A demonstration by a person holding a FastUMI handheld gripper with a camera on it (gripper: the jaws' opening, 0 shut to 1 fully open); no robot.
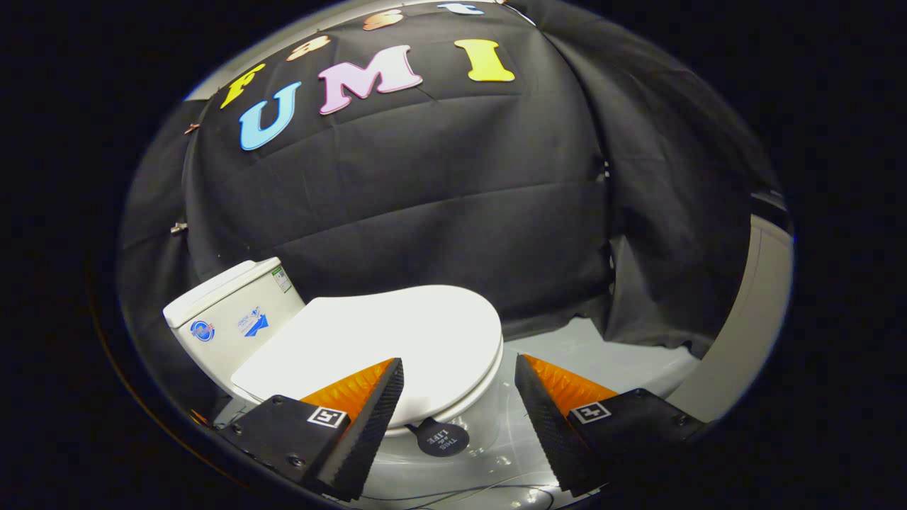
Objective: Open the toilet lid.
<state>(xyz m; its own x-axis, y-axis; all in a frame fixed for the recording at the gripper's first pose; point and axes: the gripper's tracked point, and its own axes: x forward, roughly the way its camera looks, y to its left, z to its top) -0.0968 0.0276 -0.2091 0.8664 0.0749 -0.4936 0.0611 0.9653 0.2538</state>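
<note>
Our gripper (459, 368) is spread wide, holding nothing. The toilet lid (382, 340) lies flat just ahead, its black tab (442, 438) between our fingers; we should pinch it squarely, then lift gently.

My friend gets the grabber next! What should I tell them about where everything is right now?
Gripper: open, holding nothing, fingers spread above the front of the toilet.
Toilet lid: shut flat on the bowl, part of it under the left finger.
Black tab: sticks out below the lid's front rim, between the fingers.
Tank: behind the lid.
Done: nothing yet.
Left: probably grip the tab, then swing the lid up toward the tank.
</note>
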